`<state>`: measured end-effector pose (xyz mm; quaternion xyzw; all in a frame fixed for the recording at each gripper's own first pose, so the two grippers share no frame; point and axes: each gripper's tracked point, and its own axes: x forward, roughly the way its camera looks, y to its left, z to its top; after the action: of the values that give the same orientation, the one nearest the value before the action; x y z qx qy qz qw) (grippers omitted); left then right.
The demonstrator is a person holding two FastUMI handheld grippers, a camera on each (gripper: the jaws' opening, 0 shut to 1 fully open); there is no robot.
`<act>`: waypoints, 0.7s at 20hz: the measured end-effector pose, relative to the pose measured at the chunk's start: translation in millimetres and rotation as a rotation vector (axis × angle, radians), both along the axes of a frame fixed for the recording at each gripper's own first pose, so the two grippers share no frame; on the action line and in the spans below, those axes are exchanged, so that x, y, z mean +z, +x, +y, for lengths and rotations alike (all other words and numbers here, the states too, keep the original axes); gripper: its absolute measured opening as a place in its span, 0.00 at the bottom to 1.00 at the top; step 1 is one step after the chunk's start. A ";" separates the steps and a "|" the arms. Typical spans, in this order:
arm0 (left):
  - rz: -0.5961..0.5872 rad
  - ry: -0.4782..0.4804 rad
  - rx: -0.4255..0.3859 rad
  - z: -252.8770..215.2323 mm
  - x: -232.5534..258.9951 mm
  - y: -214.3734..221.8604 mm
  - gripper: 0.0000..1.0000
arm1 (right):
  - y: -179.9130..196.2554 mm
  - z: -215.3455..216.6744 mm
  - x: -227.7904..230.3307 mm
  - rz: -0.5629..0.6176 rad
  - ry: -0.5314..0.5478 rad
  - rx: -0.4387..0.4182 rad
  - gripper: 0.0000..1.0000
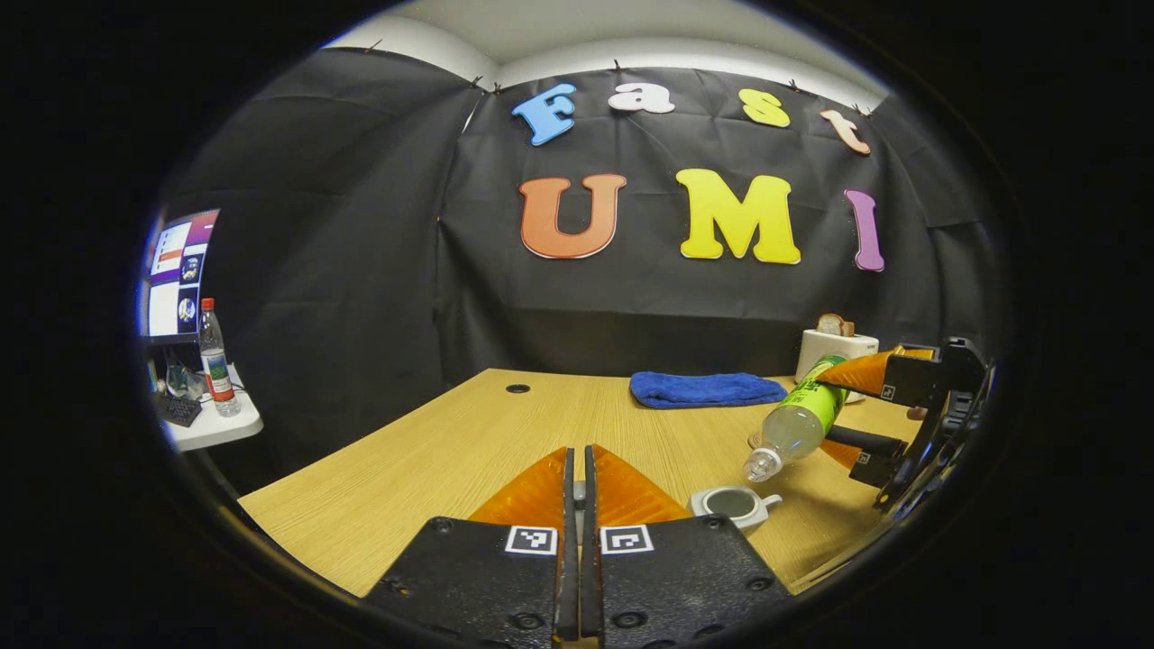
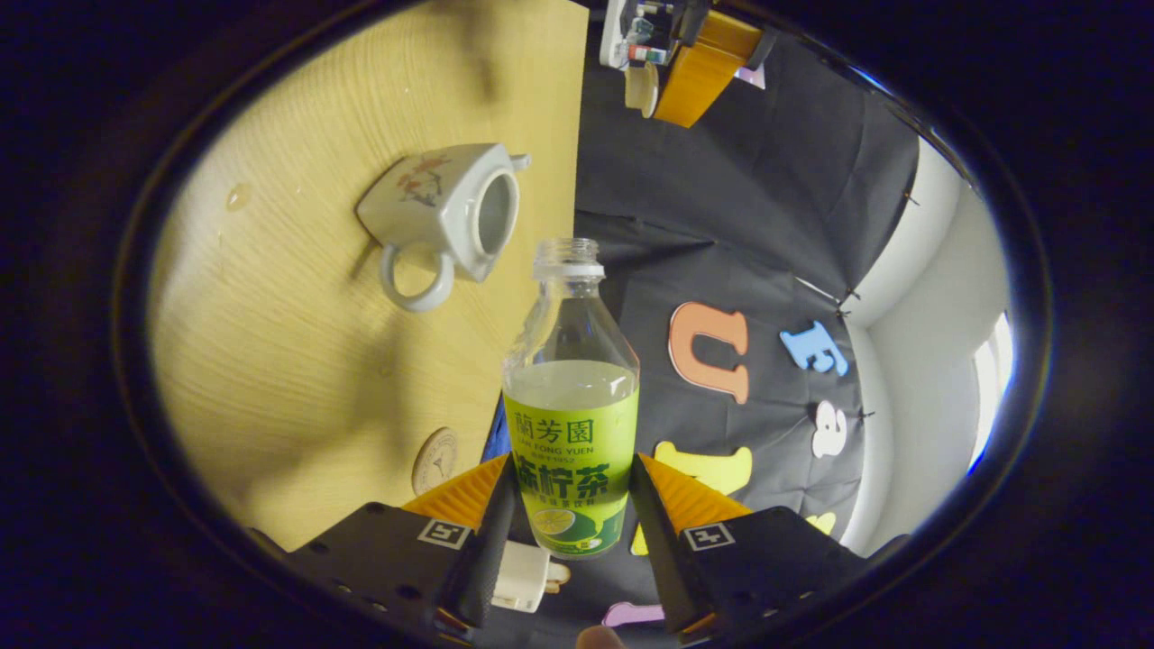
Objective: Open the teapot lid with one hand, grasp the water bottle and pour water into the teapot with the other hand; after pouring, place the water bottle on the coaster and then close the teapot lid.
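Note:
My right gripper point(image 2: 570, 464) is shut on a clear water bottle point(image 2: 572, 424) with a green label and no cap. In the left gripper view the bottle point(image 1: 798, 424) tilts mouth-down just above the open white teapot point(image 1: 735, 505), held by the right gripper point(image 1: 825, 407). The teapot point(image 2: 451, 212) stands lidless on the wooden table, and no stream of water is discernible. My left gripper point(image 1: 581, 451) is shut, with a small grey piece of the lid point(image 1: 578, 491) between its fingers. The right gripper view shows it holding the lid point(image 2: 642, 90) up, away from the pot. A round coaster point(image 2: 435, 460) lies on the table.
A folded blue towel point(image 1: 703, 389) lies at the back of the table, and a white toaster point(image 1: 834, 347) holding bread stands to its right. A side table point(image 1: 216, 428) at the left carries a bottle and a monitor. Water drops point(image 2: 236, 194) dot the tabletop near the teapot.

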<state>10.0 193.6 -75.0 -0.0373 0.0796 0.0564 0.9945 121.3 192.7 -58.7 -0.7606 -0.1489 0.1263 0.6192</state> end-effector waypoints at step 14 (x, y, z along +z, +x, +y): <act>0.003 0.003 -0.008 1.3 0.4 -2.0 0.03 | -0.5 6.7 16.9 -0.102 -0.138 0.057 0.71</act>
<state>8.0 195.0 -74.6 -0.0356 0.0812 0.0525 0.9947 120.8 199.4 -41.8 -0.8023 -0.1928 0.1148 0.5532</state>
